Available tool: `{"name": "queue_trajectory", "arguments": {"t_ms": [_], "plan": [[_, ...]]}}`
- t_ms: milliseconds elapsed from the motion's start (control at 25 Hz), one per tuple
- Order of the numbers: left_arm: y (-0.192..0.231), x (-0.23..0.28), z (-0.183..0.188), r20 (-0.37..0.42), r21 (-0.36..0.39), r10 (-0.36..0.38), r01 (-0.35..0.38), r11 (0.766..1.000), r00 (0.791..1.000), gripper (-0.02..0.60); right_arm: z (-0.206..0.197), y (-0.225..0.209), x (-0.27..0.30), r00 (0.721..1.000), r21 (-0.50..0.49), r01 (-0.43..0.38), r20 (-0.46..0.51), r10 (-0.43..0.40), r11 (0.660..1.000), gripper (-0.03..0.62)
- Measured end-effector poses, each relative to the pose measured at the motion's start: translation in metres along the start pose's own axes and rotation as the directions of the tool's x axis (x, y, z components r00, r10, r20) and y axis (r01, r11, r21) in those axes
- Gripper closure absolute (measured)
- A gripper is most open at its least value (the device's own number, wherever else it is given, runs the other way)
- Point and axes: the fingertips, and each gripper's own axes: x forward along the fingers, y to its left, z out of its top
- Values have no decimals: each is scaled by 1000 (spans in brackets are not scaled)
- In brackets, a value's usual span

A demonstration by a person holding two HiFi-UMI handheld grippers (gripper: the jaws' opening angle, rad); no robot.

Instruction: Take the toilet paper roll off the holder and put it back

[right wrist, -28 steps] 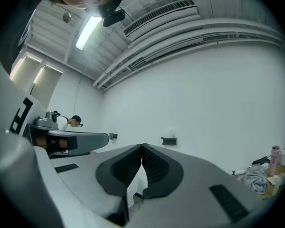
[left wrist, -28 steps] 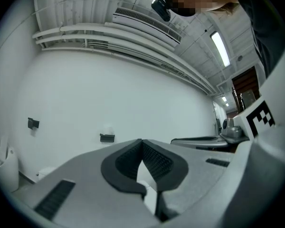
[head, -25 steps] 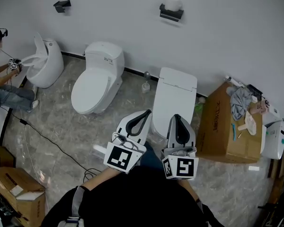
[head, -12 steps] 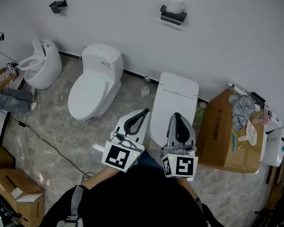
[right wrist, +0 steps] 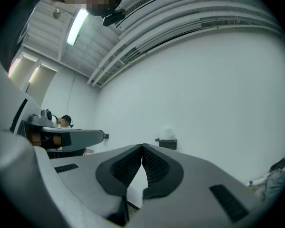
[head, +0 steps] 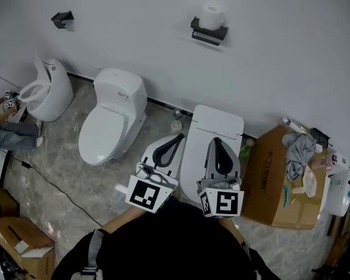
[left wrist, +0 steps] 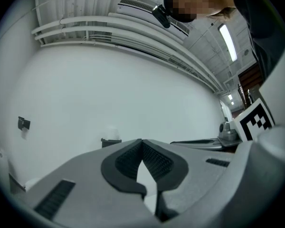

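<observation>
While both claws hang side by side above the white toilet [head: 217, 124], left gripper [head: 179, 139] jaws pressed together, empty, right gripper [head: 216, 144] likewise closed on nothing, toilet paper roll [head: 211, 16] sitting on black wall holder [head: 205, 34], well apart from both.

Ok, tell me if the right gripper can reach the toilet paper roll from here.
Probably not yet: the right gripper, jaws shut, is far short of the toilet paper roll on its wall holder. Nothing blocks it, though a toilet stands below.
</observation>
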Motion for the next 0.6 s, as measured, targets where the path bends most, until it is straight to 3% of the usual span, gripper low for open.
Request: {"name": "queue_trajectory", "arguments": {"t_ms": [600], "plan": [[30,47,-8,-5,-9,20,-20,1000,1000,575,-12,-22,46,1000,9,-15,-10,15,1000,576]]}}
